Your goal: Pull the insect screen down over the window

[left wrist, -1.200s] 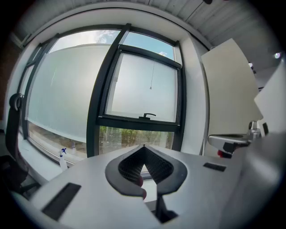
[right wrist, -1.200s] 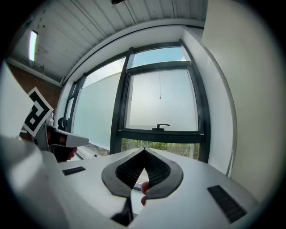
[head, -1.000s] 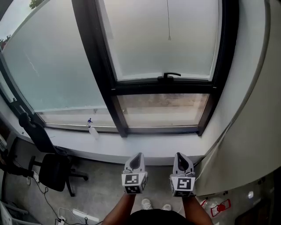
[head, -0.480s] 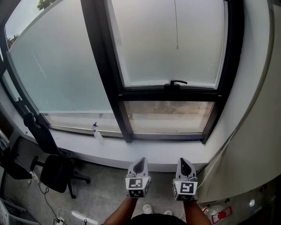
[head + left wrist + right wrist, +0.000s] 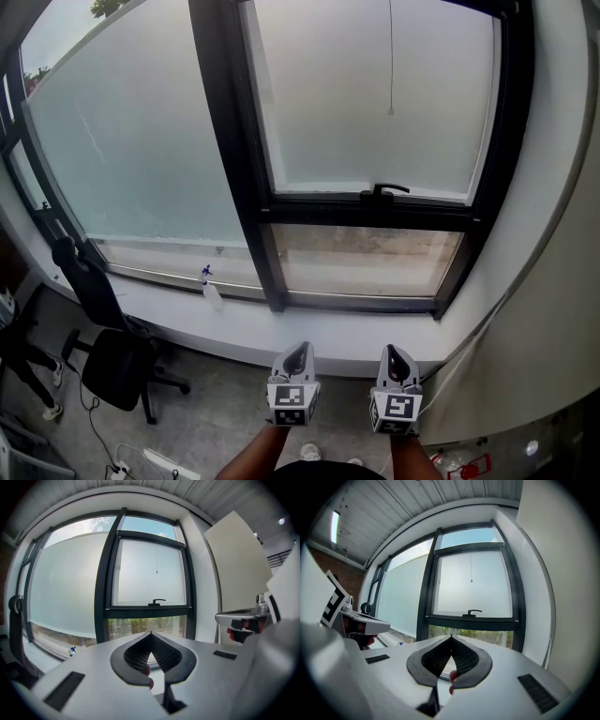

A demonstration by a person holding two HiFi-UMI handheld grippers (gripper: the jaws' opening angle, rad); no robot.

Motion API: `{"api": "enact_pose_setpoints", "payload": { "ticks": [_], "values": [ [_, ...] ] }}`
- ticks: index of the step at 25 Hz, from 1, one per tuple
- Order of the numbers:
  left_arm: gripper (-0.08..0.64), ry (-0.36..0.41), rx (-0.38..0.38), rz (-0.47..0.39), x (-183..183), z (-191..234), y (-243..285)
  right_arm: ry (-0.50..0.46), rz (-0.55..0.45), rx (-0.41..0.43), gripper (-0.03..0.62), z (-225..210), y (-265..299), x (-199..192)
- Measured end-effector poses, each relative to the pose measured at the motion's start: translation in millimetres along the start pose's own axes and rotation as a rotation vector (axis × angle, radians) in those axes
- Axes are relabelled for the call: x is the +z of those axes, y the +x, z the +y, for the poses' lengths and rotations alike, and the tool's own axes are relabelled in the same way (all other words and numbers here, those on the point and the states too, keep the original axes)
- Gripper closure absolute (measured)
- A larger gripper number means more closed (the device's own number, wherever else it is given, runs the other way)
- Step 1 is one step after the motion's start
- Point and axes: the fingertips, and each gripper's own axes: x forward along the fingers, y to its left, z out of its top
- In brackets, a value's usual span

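The insect screen itself is not in view. It is probably rolled up above the frame's top edge, and only its thin pull cord [image 5: 391, 66] shows. The cord hangs vertically at upper centre-right, in front of the frosted upper pane of the right window [image 5: 375, 103], and ends above the window handle [image 5: 389, 190]. The right gripper [image 5: 394, 356], at lower centre-right, sits almost straight below the cord and is the nearer. The left gripper [image 5: 296, 359] is just beside it to the left. Both point roughly level at the window, held low and well apart from the cord, with jaws closed on nothing. Reaching the cord likely means going up and forward.
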Motion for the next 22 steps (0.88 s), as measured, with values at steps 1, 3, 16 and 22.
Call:
{"api": "enact_pose_setpoints", "payload": {
  "ticks": [1, 3, 16, 22],
  "values": [
    [0.560, 0.003, -0.001, 0.004, 0, 2, 1, -0.001, 0.002, -0.002, 0.591, 2, 1, 1],
    [0.560, -0.001, -0.005, -0.001, 2, 8, 1, -0.007, 0.003, -0.003, 0.591, 6, 4, 2],
    [0.560, 0.014, -0.071, -0.055, 22, 39, 20, 0.006, -0.011, -0.076, 0.590, 27, 33, 13],
    [0.560, 0.021, -0.077, -0.079, 39, 45, 53, 0.001, -0.026, -0.096, 0.591, 12, 63, 24]
  ]
}}
